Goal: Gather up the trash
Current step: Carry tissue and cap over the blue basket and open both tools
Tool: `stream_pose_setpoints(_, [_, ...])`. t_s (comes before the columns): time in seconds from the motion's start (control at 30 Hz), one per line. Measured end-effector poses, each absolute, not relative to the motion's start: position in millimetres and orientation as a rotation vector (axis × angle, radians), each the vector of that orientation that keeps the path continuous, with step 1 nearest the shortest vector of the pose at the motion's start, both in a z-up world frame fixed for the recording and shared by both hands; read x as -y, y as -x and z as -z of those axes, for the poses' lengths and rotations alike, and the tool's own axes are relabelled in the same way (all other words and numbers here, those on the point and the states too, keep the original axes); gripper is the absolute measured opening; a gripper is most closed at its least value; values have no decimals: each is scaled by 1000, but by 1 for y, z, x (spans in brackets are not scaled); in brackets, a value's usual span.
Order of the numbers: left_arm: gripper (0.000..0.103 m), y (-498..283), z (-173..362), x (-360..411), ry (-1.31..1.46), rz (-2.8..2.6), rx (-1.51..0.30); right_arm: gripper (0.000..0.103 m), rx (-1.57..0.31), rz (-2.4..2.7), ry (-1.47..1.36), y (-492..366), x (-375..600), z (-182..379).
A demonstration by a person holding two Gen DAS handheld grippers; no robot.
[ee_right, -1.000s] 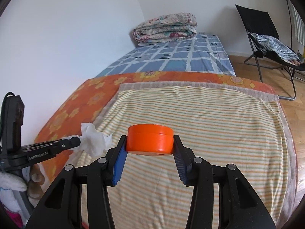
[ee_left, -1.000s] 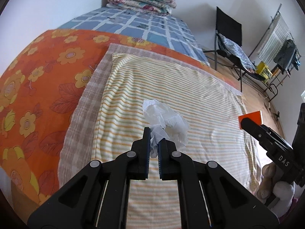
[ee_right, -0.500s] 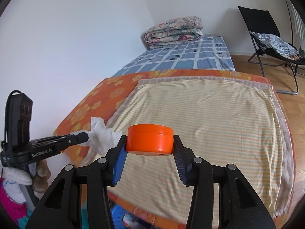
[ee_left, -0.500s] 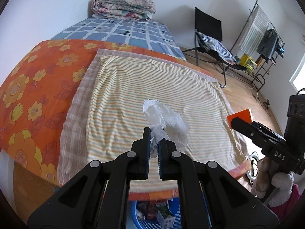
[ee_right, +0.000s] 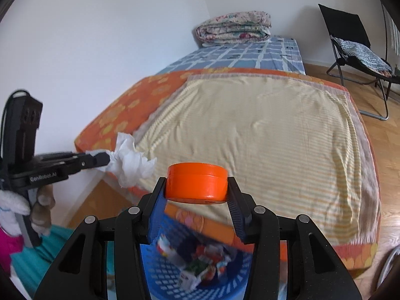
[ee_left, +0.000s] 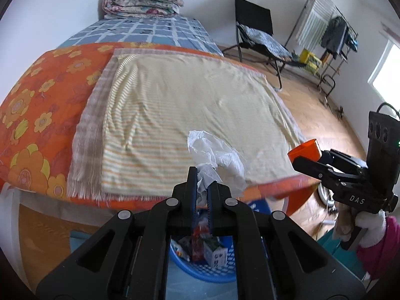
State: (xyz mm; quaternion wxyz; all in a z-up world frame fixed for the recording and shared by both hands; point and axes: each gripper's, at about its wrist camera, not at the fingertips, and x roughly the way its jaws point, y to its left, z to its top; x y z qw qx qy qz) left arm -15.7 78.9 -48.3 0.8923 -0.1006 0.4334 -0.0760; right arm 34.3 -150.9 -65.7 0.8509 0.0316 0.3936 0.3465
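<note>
My left gripper (ee_left: 202, 175) is shut on a crumpled white tissue (ee_left: 215, 155) and holds it in the air past the foot of the bed, above a blue basket (ee_left: 200, 272). The tissue also shows in the right wrist view (ee_right: 131, 160), with the left gripper (ee_right: 106, 159) at the left. My right gripper (ee_right: 197, 186) is shut on a round orange container (ee_right: 197, 183), also over the blue basket (ee_right: 200, 285), which holds several pieces of trash. The orange container shows in the left wrist view (ee_left: 306, 151) at the right.
The bed (ee_right: 250, 130) carries a striped yellow cloth over an orange flowered sheet (ee_left: 37, 105). A folded quilt (ee_right: 233, 26) lies at its far end. A black folding chair (ee_left: 257, 32) and a clothes rack (ee_left: 330, 32) stand on the wooden floor to the right.
Both grippers have pulled back from over the bed to beyond its foot edge, each keeping its object. The blue basket has come into view below them.
</note>
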Motion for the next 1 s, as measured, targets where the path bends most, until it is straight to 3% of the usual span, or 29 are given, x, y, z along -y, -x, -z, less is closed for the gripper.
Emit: stream_pose_setpoints(1.0, [5,57,149,-26,49,217,-1176,45,-1085,-738,35,18,146,149])
